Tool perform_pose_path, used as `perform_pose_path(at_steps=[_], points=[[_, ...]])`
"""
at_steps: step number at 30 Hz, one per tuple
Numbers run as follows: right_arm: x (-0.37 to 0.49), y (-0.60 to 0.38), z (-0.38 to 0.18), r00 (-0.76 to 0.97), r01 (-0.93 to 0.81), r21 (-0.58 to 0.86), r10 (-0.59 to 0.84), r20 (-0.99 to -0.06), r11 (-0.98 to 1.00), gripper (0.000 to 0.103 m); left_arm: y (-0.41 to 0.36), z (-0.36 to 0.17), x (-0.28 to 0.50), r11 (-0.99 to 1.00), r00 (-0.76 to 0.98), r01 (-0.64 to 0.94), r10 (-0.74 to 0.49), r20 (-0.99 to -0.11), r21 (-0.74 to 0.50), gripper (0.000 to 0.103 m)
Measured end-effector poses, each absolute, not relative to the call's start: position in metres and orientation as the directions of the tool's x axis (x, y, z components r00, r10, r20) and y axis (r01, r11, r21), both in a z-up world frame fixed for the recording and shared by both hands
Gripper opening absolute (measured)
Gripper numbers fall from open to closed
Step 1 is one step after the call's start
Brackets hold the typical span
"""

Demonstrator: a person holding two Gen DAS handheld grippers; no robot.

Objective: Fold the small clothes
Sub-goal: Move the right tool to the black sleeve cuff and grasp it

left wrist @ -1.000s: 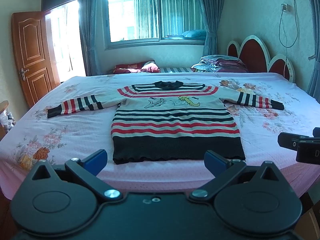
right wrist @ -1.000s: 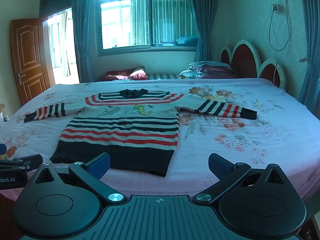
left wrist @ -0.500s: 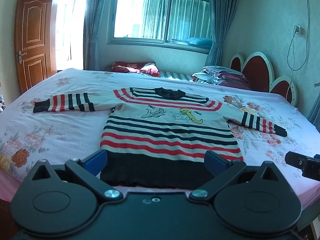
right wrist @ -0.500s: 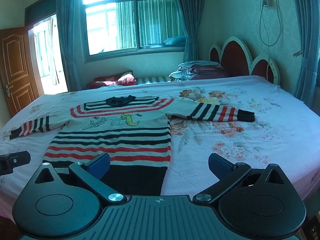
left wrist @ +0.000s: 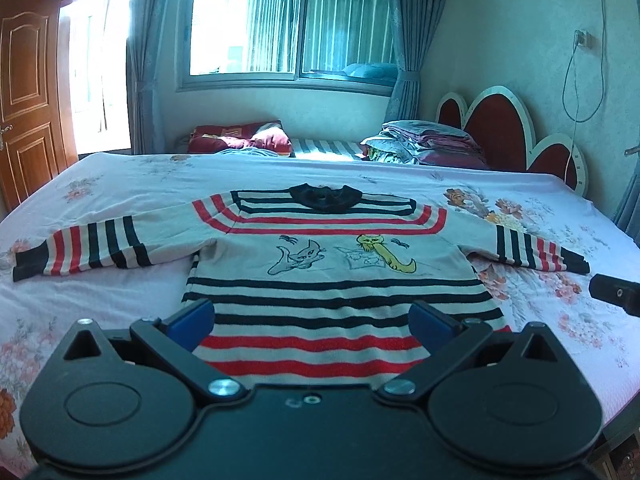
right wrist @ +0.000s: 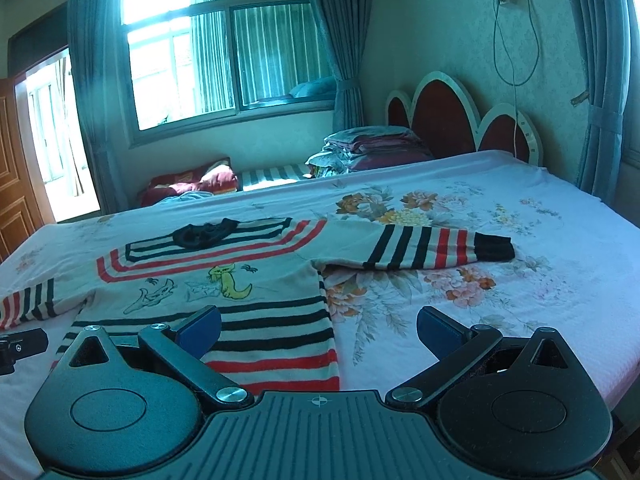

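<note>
A small striped sweater [left wrist: 340, 264] lies flat, face up, on the bed with both sleeves spread out; it has red and black stripes, a black collar and cartoon figures on the chest. It also shows in the right wrist view [right wrist: 224, 280]. My left gripper [left wrist: 312, 316] is open and empty, above the sweater's lower body. My right gripper [right wrist: 320, 330] is open and empty, above the sweater's right side edge, with the right sleeve [right wrist: 432, 246] ahead of it. Each gripper's tip shows at the edge of the other's view.
The bed [left wrist: 120, 184] has a pale floral sheet and a red scalloped headboard [left wrist: 500, 132] at the right. Folded bedding [left wrist: 424, 148] and a red pillow [left wrist: 240, 142] lie at the far side under the window. A wooden door [left wrist: 24, 96] stands at the left.
Both grippers have moved forward and lower over the bed, so the sweater's hem has passed under them. Both stay open.
</note>
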State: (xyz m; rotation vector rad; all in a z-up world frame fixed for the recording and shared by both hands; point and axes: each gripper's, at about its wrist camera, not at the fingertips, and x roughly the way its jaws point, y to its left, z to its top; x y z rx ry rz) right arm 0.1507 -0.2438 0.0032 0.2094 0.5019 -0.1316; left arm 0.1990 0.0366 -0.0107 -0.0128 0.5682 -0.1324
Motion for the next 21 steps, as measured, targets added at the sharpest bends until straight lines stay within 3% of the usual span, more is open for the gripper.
perform_pose_path(at_steps=[7, 8, 10, 16, 19, 21], points=[[0.171, -0.271, 0.004, 0.870, 0.236, 0.180, -0.126, -0.476, 0.955, 0.100, 0.034, -0.023, 0.244, 0.982, 0.809, 0.161, -0.186, -0.558, -0.095, 0.103], [0.175, -0.279, 0.002, 0.869, 0.243, 0.190, -0.127, -0.478, 0.951, 0.073, 0.031, -0.026, 0.249, 0.982, 0.803, 0.163, -0.191, -0.565, -0.100, 0.103], [0.188, -0.295, -0.003, 0.850, 0.272, 0.211, -0.131, -0.511, 0.939, 0.051, 0.024, -0.031, 0.262, 0.982, 0.793, 0.160, -0.190, -0.578, -0.104, 0.103], [0.228, -0.357, -0.022, 0.838, 0.347, 0.282, -0.161, -0.522, 0.894, 0.051, 0.002, -0.042, 0.298, 0.986, 0.783, 0.151, -0.164, -0.600, -0.072, 0.103], [0.260, -0.394, -0.034, 0.826, 0.380, 0.319, -0.164, -0.539, 0.868, 0.030, -0.011, -0.047, 0.325, 0.991, 0.767, 0.116, -0.132, -0.628, -0.065, 0.103], [0.279, -0.421, -0.044, 0.822, 0.405, 0.350, -0.168, -0.544, 0.845, 0.026, -0.025, -0.049, 0.343, 0.992, 0.764, 0.113, -0.118, -0.635, -0.049, 0.103]])
